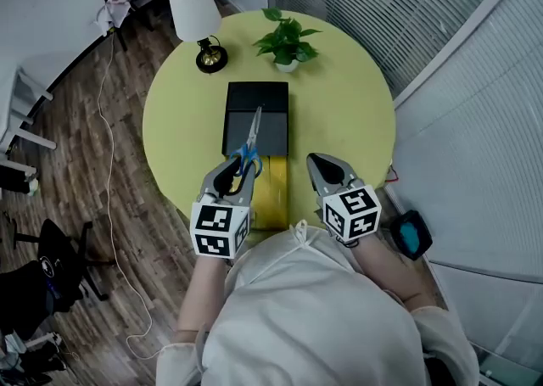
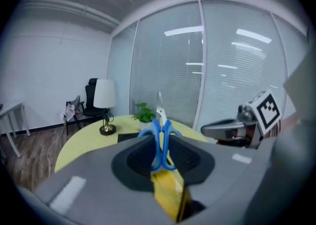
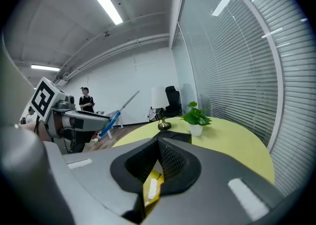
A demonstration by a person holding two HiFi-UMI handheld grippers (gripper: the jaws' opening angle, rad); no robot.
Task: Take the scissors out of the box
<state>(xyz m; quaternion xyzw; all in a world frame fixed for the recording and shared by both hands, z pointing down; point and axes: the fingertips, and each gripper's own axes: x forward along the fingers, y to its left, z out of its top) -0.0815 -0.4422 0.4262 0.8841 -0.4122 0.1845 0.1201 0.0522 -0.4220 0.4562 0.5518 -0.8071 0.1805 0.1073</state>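
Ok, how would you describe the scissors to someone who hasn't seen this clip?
Start at the round yellow table. Over the black box at its middle, the left gripper clamps the scissors. Nothing else there has blue handles and silver blades, which point away from the person.

Scissors: glossy blue plastic handles, bright smooth metal blades.
Box: matt black, smooth.
Table: smooth matt yellow-green top.
Floor: dark wood-grain planks.
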